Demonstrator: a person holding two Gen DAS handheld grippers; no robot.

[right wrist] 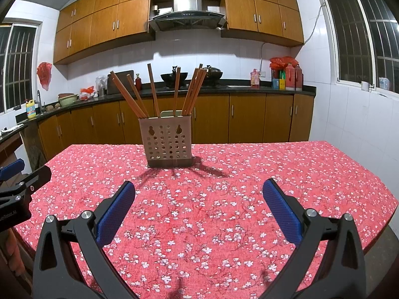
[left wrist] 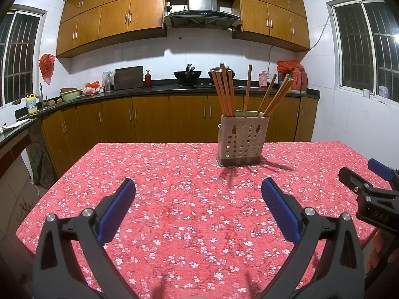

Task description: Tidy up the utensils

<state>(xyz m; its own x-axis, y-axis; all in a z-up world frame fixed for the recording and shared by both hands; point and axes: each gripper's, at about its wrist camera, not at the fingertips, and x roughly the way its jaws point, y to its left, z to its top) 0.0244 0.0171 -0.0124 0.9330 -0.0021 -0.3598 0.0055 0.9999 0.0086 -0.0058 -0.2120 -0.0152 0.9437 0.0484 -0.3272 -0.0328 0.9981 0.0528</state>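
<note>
A beige perforated utensil holder stands upright toward the far side of the table. Several wooden chopsticks stand in it, fanned outward. My left gripper is open and empty above the tablecloth, well short of the holder. My right gripper is open and empty too, also short of the holder. Each gripper shows at the edge of the other's view: the right one, the left one.
The table wears a red floral cloth. Behind it runs a kitchen counter with a wok, cutting board, bottles and bowls. Windows stand at left and right. The table's near corners drop off at both sides.
</note>
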